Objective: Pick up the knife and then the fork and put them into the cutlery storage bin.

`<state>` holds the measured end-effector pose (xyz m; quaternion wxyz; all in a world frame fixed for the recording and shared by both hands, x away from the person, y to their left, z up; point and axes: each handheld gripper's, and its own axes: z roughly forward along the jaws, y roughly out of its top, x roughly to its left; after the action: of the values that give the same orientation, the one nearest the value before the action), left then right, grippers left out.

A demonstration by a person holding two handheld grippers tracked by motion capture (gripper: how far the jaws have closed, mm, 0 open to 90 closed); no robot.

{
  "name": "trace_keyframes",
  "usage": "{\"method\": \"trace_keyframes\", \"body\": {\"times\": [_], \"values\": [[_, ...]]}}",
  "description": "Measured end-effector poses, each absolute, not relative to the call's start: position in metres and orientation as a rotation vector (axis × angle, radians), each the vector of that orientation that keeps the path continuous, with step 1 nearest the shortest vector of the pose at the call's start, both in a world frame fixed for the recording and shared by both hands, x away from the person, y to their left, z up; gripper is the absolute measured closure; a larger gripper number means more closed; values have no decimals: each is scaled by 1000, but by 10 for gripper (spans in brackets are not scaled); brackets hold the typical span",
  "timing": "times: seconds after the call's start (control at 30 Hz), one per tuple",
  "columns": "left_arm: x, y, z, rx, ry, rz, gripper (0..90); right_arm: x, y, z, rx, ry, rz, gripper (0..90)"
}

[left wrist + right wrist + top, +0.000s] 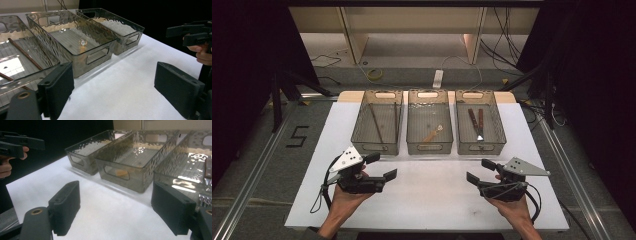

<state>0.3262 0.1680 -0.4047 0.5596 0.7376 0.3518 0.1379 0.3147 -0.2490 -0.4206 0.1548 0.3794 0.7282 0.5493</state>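
While both hands rest low on the white surface (427, 200) in the high view, the left tool (382, 167) and right tool (477, 171) point inward, each spread with nothing between its jaws. Beyond them stand three clear bins: the left bin (377, 145) holds chopsticks (376, 122), the middle bin (429, 145) a small spoon (432, 134), the right bin (480, 146) two knives (477, 124).

Seen from the left gripper view, the jaws stand wide apart over bare surface, near the bins.

Through the right gripper view, the jaws gape likewise, just before the bins.
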Motion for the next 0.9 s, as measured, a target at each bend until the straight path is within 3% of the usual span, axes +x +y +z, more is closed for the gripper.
{"method": "trace_keyframes", "body": {"times": [0.9], "values": [[323,168,-405,1742,805,321,151,306,-253,-426,1087,2080,1535,193]]}}
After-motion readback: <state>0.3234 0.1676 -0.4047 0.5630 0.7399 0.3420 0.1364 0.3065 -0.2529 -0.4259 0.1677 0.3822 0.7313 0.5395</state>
